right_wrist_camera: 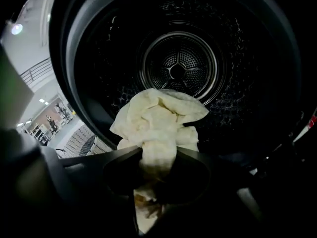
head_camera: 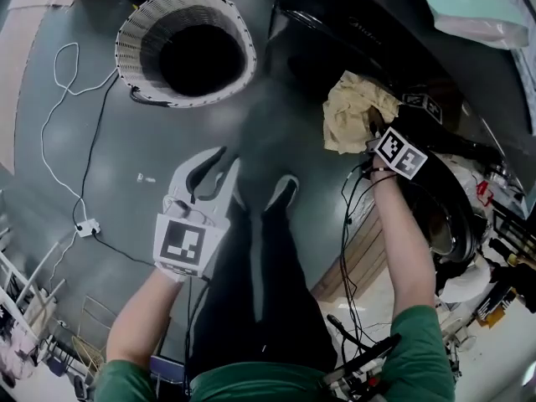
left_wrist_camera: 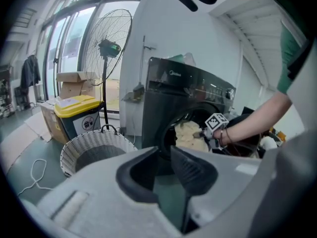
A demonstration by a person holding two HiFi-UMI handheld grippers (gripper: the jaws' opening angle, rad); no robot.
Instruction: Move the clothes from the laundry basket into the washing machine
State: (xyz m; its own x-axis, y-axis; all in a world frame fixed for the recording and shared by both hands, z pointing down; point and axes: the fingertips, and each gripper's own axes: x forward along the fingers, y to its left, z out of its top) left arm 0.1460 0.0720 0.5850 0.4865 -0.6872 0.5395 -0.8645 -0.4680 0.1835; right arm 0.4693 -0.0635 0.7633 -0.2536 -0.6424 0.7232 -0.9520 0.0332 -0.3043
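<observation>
My right gripper (head_camera: 369,130) is shut on a cream cloth (head_camera: 354,110) at the round door opening of the black washing machine (head_camera: 352,23). In the right gripper view the cloth (right_wrist_camera: 158,120) bunches out in front of the jaws of the right gripper (right_wrist_camera: 158,155), hanging before the dark drum (right_wrist_camera: 178,68). My left gripper (head_camera: 219,159) hangs over the floor below the white woven laundry basket (head_camera: 186,44), jaws together with nothing in them. The left gripper (left_wrist_camera: 165,153) looks towards the basket (left_wrist_camera: 94,150) and the machine (left_wrist_camera: 188,95). The basket's inside looks dark and bare.
The machine's open door (head_camera: 448,212) swings out to the right of my right arm. White cables (head_camera: 63,141) trail over the grey floor on the left. A yellow-lidded bin (left_wrist_camera: 79,114), cardboard boxes and a standing fan (left_wrist_camera: 109,48) stand behind the basket.
</observation>
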